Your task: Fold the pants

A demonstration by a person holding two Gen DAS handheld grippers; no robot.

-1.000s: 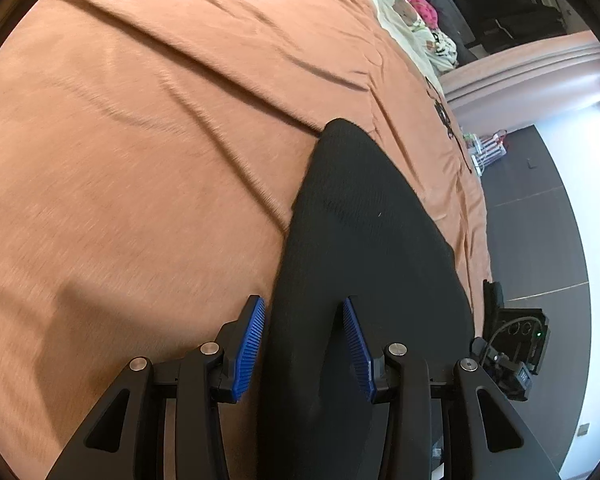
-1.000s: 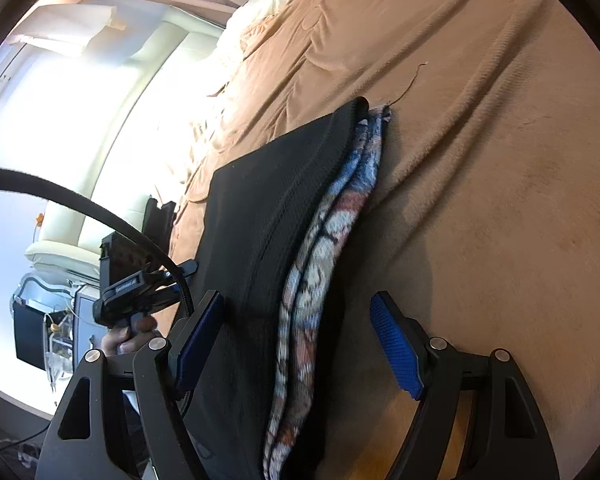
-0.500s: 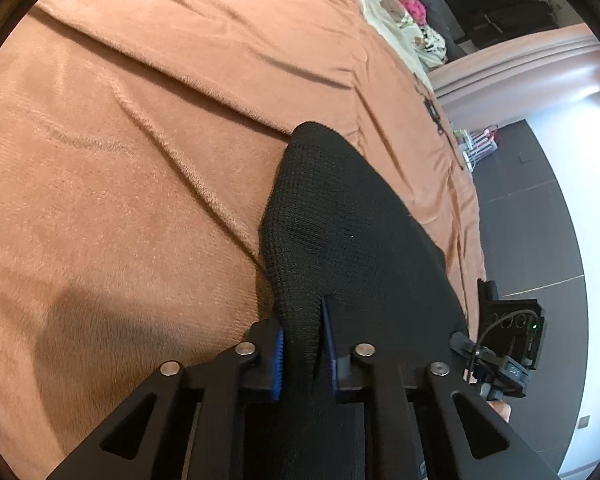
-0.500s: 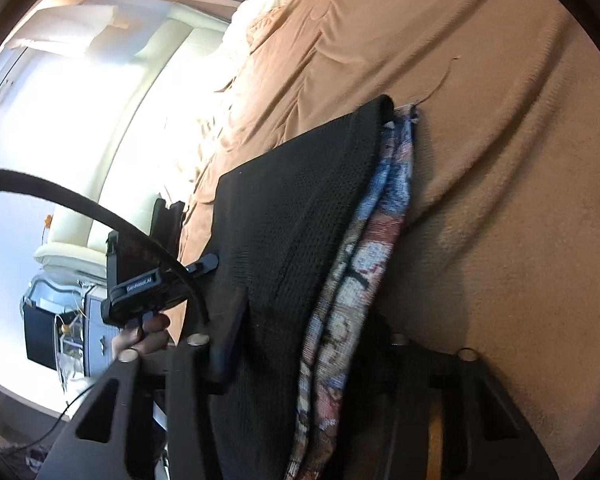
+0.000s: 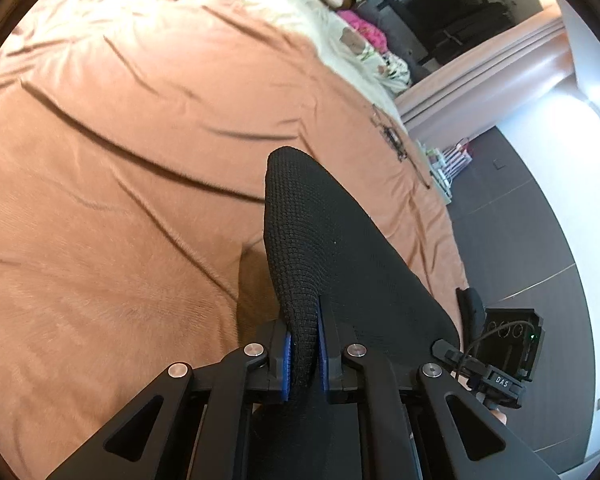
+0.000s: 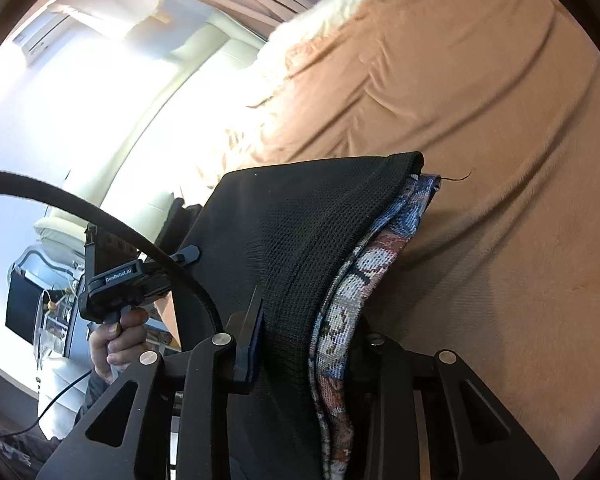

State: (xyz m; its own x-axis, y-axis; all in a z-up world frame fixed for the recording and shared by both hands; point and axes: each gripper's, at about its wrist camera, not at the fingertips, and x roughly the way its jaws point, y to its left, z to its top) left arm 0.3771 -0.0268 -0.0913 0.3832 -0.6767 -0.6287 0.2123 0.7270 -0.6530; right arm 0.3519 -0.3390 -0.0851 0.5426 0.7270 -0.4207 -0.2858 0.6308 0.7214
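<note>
Pinching the black knit pants along one edge, the left gripper had its blue pads pressed together on a thick fold of the fabric, where a second before the same pads had stood apart on either side of it. From that grip the cloth rose clear of the orange blanket and sloped away to a rounded corner, so more of the bed showed beneath and beyond it than earlier. In the right wrist view the right gripper had likewise gone from wide open to clamped on the pants, biting both the black layer and the patterned blue-and-red woven layer lying against it. Both layers hung lifted above the blanket, throwing a shadow on it, whereas earlier they had rested flat. A loose thread trailed from the far patterned corner. At the left of that view a hand gripped the handle of the other gripper, beside the garment's far edge.
</note>
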